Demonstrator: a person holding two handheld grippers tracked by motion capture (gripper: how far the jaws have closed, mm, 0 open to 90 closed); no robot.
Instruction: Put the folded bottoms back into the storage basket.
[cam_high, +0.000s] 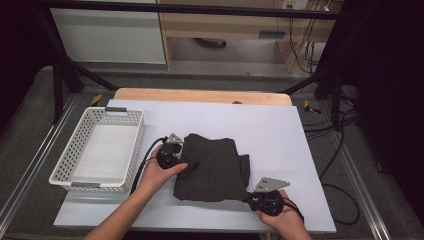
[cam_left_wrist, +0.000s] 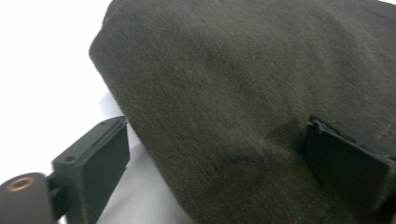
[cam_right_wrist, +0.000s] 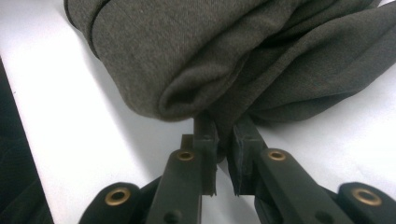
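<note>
Pinching the dark folded garment (cam_right_wrist: 224, 60), your right hand-held gripper (cam_right_wrist: 225, 140) hides the caught edge; your left hand-held gripper (cam_left_wrist: 215, 158) gapes open astride its left fold.

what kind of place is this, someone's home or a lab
Most likely a lab recording bench, not a home: a white-covered table inside a black metal frame, loose cables on the floor, and a handheld left gripper at a dark garment.

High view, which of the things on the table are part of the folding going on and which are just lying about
In use:
- dark grey garment, partly folded on the white tabletop
- left gripper, jaws open astride the garment's left edge
- right gripper, shut on the garment's near right corner

Lying about:
- white perforated basket, left of the garment, untouched
</note>
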